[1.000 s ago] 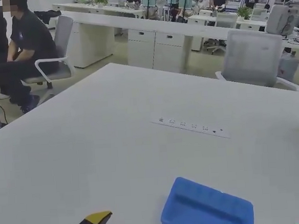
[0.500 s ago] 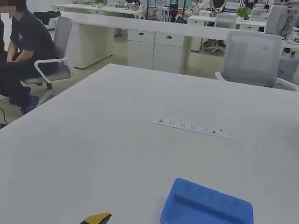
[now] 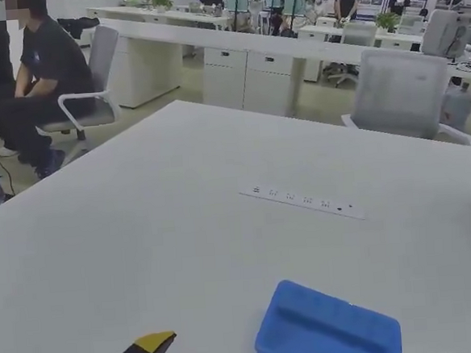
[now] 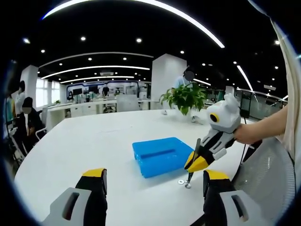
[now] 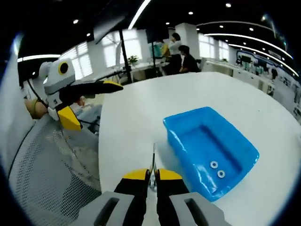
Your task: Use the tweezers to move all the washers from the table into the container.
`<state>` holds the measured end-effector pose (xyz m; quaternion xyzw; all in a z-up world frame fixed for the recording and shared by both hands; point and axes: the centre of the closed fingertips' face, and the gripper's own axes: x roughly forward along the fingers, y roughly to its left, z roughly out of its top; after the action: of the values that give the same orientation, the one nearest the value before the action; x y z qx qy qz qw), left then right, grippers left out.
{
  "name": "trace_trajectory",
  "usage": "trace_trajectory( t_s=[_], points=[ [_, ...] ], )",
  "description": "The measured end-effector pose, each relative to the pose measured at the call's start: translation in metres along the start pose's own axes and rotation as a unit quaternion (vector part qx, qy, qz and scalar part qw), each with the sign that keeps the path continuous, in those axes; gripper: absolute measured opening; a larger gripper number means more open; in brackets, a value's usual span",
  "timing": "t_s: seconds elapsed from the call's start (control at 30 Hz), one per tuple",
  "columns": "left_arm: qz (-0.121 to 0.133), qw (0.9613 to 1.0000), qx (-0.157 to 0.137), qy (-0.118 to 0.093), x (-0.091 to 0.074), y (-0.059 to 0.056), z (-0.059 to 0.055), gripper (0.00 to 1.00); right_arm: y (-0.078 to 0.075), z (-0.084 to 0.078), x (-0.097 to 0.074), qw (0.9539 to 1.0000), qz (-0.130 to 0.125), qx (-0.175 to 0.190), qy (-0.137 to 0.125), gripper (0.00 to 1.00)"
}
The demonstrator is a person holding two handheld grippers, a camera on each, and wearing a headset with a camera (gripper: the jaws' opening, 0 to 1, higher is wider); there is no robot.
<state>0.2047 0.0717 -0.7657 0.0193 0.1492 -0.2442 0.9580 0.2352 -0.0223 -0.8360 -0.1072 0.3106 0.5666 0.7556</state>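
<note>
A blue container (image 3: 327, 328) sits at the near edge of the white table (image 3: 182, 229). Two washers (image 5: 217, 169) lie inside the container (image 5: 211, 150). My right gripper (image 5: 153, 175) is shut on thin tweezers (image 5: 153, 157). From the left gripper view, the right gripper (image 4: 200, 160) points the tweezers (image 4: 192, 172) down at two small washers (image 4: 184, 183) on the table beside the container (image 4: 157, 155); I cannot tell whether they touch. My left gripper (image 4: 154, 181) is open and holds nothing. It shows left of the container as a yellow tip (image 3: 150, 344).
A flush socket strip (image 3: 302, 200) is set in the table's middle. A potted plant (image 4: 185, 98) stands on the far part of the table. Office chairs (image 3: 399, 92) stand beyond the far edge, and a seated person (image 3: 42, 69) is at the left. A mesh chair (image 5: 47, 160) is close by.
</note>
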Motion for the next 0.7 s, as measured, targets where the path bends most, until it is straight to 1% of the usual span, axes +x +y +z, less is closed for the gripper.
trace_trajectory(
  t_s=[0.03,0.07,0.1,0.13,0.17,0.27,0.37,0.5,0.6,0.7],
  points=[
    [0.000,1.0000,0.000,-0.001,0.000,0.000,0.000,0.85,-0.004,0.001,-0.003,0.9998,-0.010,0.014,-0.007,0.02],
    [0.000,1.0000,-0.001,-0.001,0.000,0.000,0.000,0.85,-0.006,0.004,-0.005,0.9995,-0.014,0.023,-0.015,0.02],
    [0.002,1.0000,-0.002,0.000,0.000,0.001,0.000,0.85,-0.005,0.007,-0.008,0.9986,-0.009,0.047,-0.021,0.02],
    [0.002,1.0000,-0.002,0.000,0.000,0.001,0.000,0.85,-0.004,0.011,-0.010,0.9982,-0.003,0.054,-0.026,0.02],
    [0.000,1.0000,-0.001,0.000,0.000,0.000,0.000,0.85,-0.005,0.014,-0.014,0.9987,-0.002,0.041,-0.029,0.02],
    [-0.002,1.0000,0.002,0.003,0.000,-0.001,-0.001,0.85,-0.007,0.025,-0.020,0.9990,-0.008,0.030,-0.032,0.03],
    [-0.002,1.0000,0.003,0.003,0.000,-0.001,-0.001,0.84,-0.007,0.037,-0.025,0.9988,-0.009,0.020,-0.043,0.03],
    [-0.002,1.0000,-0.002,0.004,0.000,0.000,-0.001,0.84,-0.005,0.051,-0.029,0.9979,-0.011,0.012,-0.063,0.03],
    [-0.004,1.0000,0.002,0.005,0.001,-0.001,-0.002,0.84,-0.008,0.060,-0.029,0.9970,-0.012,0.013,-0.076,0.03],
    [-0.003,1.0000,-0.002,0.003,0.000,0.000,-0.001,0.84,-0.012,0.069,-0.030,0.9959,-0.019,0.016,-0.087,0.03]
  ],
)
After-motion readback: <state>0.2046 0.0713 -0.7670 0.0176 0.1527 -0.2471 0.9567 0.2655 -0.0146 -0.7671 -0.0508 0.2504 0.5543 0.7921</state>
